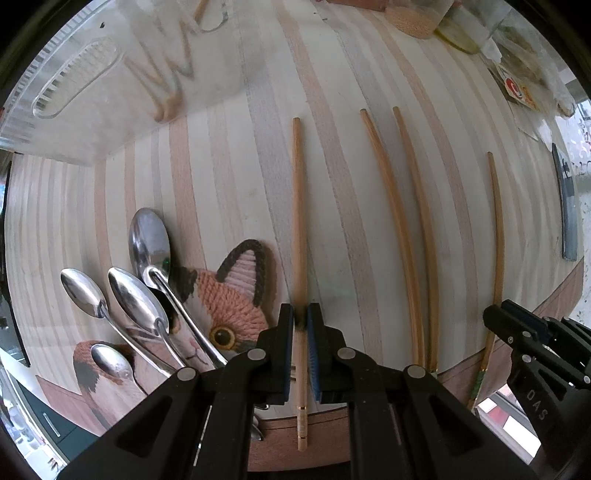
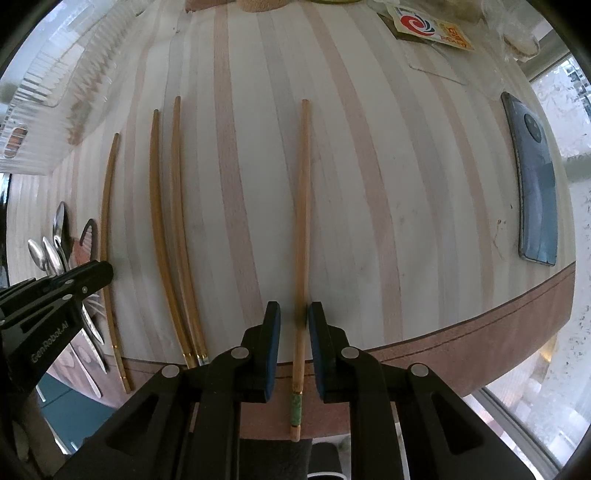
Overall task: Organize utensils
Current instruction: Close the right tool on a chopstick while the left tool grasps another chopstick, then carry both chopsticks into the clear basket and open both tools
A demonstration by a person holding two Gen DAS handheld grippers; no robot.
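Several wooden chopsticks lie side by side on a striped table. My left gripper [image 1: 300,317] has its pads closed against the leftmost chopstick [image 1: 298,229]. A pair of chopsticks [image 1: 406,236] lies to its right. My right gripper [image 2: 294,317] straddles the rightmost chopstick [image 2: 301,229], which has a green band near its end; the pads stand slightly apart from it. Several metal spoons [image 1: 147,280] rest on a cat-shaped knitted coaster [image 1: 229,295] at the left. A clear ribbed utensil holder [image 1: 110,74] lies at the far left, with chopsticks inside.
A dark phone [image 2: 535,181] lies near the table's right edge. Packets and jars [image 2: 432,26] crowd the far edge. The table's brown rounded rim [image 2: 461,350] runs close under both grippers.
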